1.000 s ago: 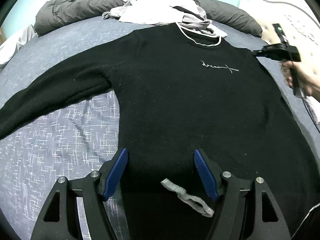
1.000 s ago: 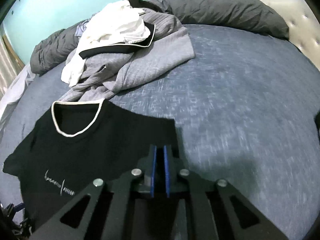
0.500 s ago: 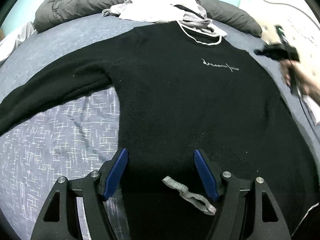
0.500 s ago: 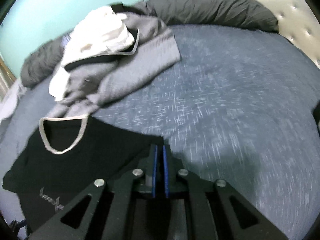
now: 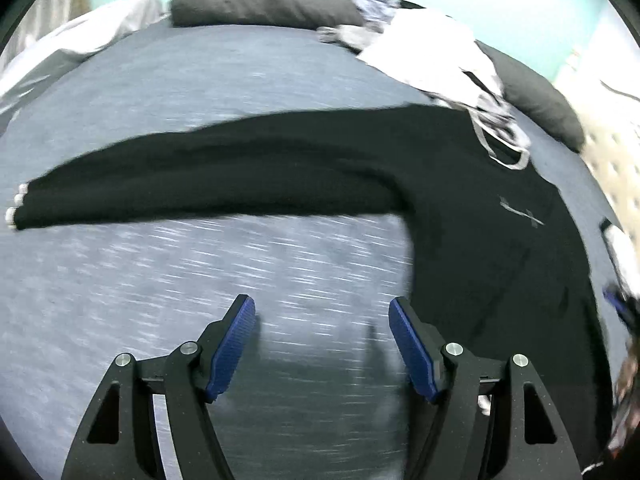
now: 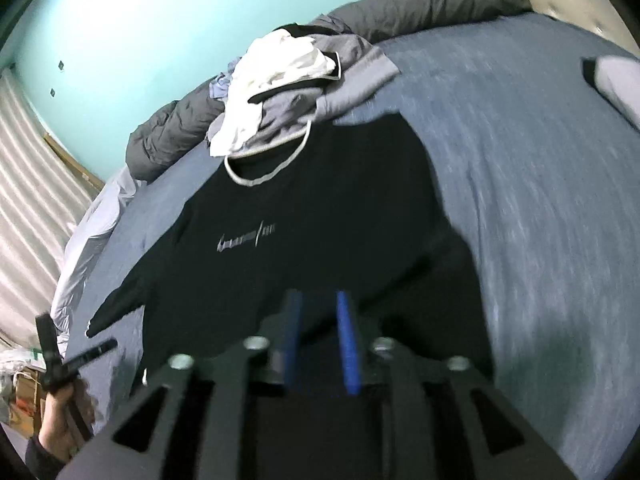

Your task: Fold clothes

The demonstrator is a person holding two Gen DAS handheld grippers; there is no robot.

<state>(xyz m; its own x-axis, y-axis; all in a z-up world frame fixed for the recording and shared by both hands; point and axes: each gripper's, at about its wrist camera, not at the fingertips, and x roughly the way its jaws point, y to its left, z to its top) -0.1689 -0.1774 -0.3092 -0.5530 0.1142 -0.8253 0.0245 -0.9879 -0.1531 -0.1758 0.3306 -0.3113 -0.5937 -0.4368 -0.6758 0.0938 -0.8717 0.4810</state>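
Note:
A black sweater [image 5: 480, 208] with a white-trimmed collar [image 5: 502, 152] lies flat on the blue-grey bed. Its left sleeve [image 5: 208, 176] stretches out to the left, the cuff near the frame edge. My left gripper [image 5: 322, 340] stands open over bare sheet, below that sleeve and just left of the sweater's body. In the right wrist view the sweater [image 6: 304, 216] fills the middle, with the chest print facing me. My right gripper [image 6: 319, 340] hovers over the lower body with its blue pads a small gap apart. Whether cloth sits between them is blurred.
A heap of white and grey clothes [image 6: 288, 88] lies just behind the collar. A dark grey duvet [image 5: 264, 0] runs along the bed's far side, and a padded headboard [image 5: 616, 152] stands at the right. A hand with the left gripper's handle [image 6: 56, 364] shows at lower left.
My left gripper swung left, from over the sweater's hem to bare sheet under the left sleeve. My right gripper moved in over the sweater's body and its shut jaws parted.

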